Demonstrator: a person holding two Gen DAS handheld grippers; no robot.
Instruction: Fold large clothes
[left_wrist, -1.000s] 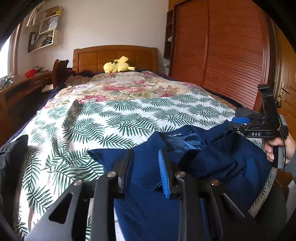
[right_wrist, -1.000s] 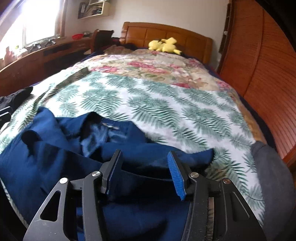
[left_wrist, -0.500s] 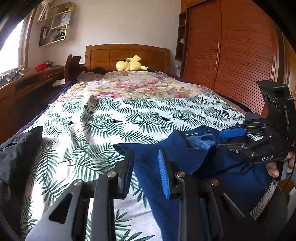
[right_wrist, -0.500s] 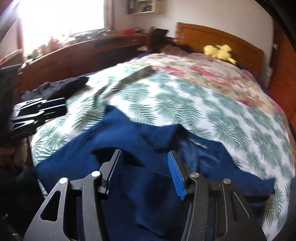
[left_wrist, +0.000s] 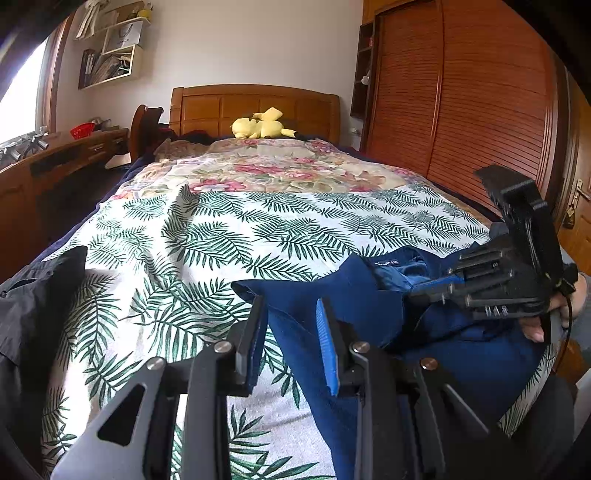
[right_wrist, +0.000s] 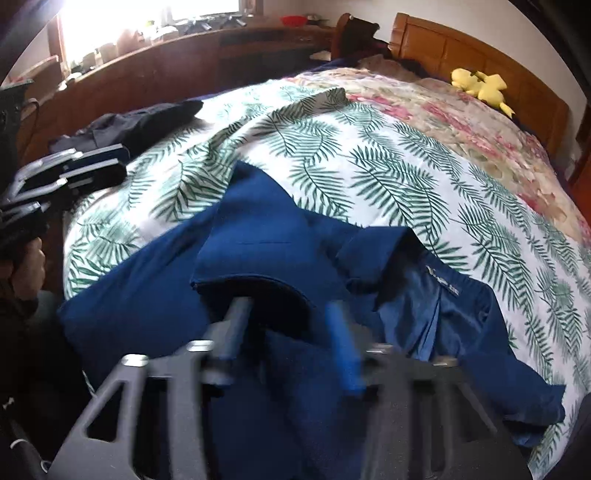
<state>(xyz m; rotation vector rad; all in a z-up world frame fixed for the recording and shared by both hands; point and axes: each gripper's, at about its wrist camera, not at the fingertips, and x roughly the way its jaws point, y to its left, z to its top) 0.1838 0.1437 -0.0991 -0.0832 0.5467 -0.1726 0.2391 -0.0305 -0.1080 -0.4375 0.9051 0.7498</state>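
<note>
A dark blue collared garment (left_wrist: 332, 295) (right_wrist: 258, 229) lies rumpled at the near end of the bed (left_wrist: 221, 229), its label by the collar. My left gripper (left_wrist: 291, 343) hovers at the garment's left edge. Its pads are apart and nothing is pinched. In the right wrist view the left gripper (right_wrist: 92, 166) sits clear of the cloth by the bed's side. My right gripper (right_wrist: 288, 328) is blurred and tips down over a raised fold of the garment. Its jaws are closing with the fold between them, the pads still apart. From the left wrist view the right gripper (left_wrist: 436, 288) points at the collar.
A black garment (left_wrist: 33, 306) (right_wrist: 140, 122) lies on the bed's left side. A yellow plush toy (left_wrist: 258, 127) rests by the headboard. A wooden wardrobe (left_wrist: 480, 110) stands on the right, a desk (left_wrist: 55, 155) on the left. A person's hand (left_wrist: 535, 328) holds the right gripper.
The right gripper has swung left across the garment and tipped down, and its jaws have narrowed. The left gripper has shifted left, from over the cloth to its edge.
</note>
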